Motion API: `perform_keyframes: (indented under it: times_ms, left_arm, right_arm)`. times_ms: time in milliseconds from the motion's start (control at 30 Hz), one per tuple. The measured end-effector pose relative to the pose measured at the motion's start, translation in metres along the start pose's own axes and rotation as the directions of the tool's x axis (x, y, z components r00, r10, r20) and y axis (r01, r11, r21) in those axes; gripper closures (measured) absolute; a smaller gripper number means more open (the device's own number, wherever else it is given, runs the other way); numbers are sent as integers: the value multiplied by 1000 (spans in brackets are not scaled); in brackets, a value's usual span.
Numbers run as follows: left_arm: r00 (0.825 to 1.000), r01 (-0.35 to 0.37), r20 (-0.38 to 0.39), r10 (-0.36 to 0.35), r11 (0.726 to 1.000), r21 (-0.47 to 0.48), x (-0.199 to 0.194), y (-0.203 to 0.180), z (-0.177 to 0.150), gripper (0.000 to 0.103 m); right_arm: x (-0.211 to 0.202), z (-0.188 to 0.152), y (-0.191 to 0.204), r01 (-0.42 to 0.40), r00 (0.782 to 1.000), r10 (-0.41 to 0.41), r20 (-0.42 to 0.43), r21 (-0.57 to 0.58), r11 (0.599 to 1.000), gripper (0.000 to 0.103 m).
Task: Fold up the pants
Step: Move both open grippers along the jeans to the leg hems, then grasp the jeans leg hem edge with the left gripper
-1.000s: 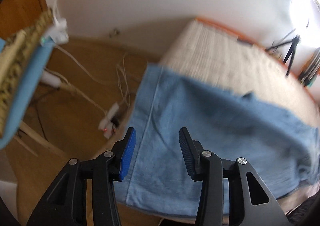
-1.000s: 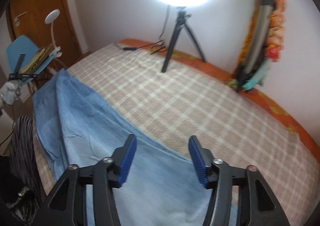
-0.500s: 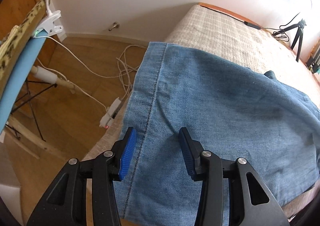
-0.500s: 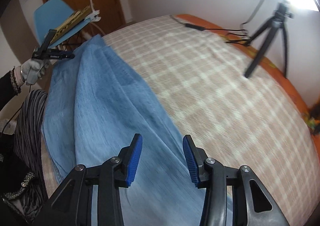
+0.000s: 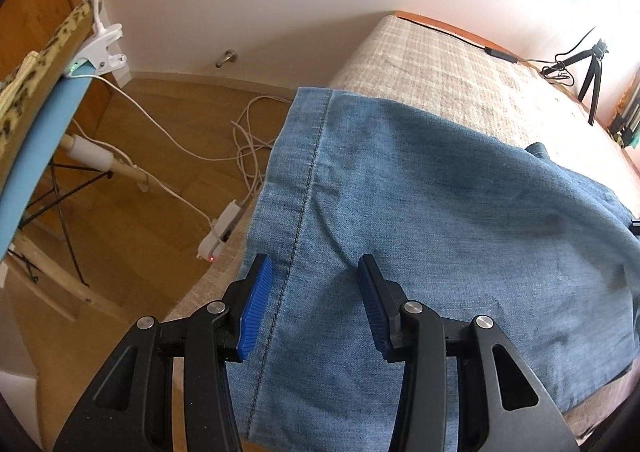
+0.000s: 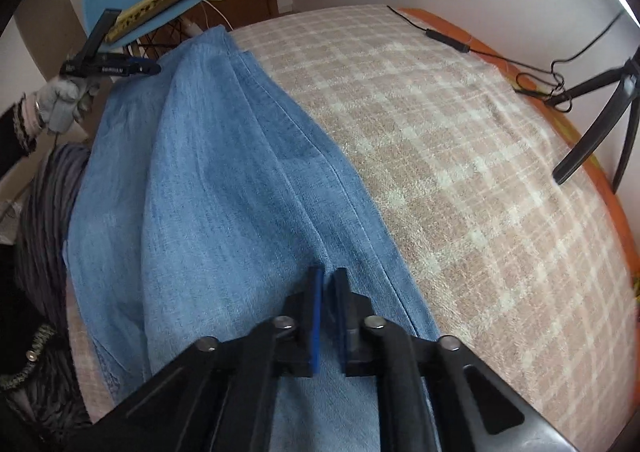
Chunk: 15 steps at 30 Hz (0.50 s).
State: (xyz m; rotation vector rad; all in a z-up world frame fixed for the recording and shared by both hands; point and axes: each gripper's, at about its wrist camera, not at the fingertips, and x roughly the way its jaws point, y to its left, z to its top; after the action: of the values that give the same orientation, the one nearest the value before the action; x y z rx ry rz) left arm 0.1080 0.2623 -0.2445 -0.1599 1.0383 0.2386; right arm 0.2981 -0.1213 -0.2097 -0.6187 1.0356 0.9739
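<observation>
On checked bedcover (image 6: 480, 171): blue pants (image 6: 224, 191). Right gripper (image 6: 328, 288) at 6 o'clock, pinching denim fold. Left gripper (image 5: 312, 292) spread over hem.

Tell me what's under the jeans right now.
The jeans lie on a checked bedspread, which shows bare beyond their far edge and at the near corner. Whatever sits directly beneath the denim is covered, so I cannot tell.
</observation>
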Motion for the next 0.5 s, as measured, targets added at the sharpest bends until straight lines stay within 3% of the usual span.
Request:
perform_keyframes:
  times_ms: [167,267,367,400,433,500]
  left_arm:
    - [1000,0,4,0,1000,5,0,1,0,60]
    - [1000,-2,5,1,1000,9,0,0,0,60]
    - [1000,-10,8,10,1000,17,0,-1,0,60]
    - [1000,-15,9,15,1000,26,1,-2,1,59]
    - [1000,-18,7,18,999,32,1,-2,1,59]
    - [1000,-17,0,17,999,36,1,-2,3,59]
  right_arm:
    - [-30,5,-8,148,987,-149,64,20,989,103]
    - [-27,6,-24,97,994,-100,42,70,993,103]
    - [-12,5,-20,147,989,-147,7,45,988,102]
    - [-10,4,-21,160,987,-160,-2,53,986,99]
    - [-10,4,-22,169,986,-169,-4,71,983,87]
    - [-20,-1,-25,172,984,-175,20,111,979,74]
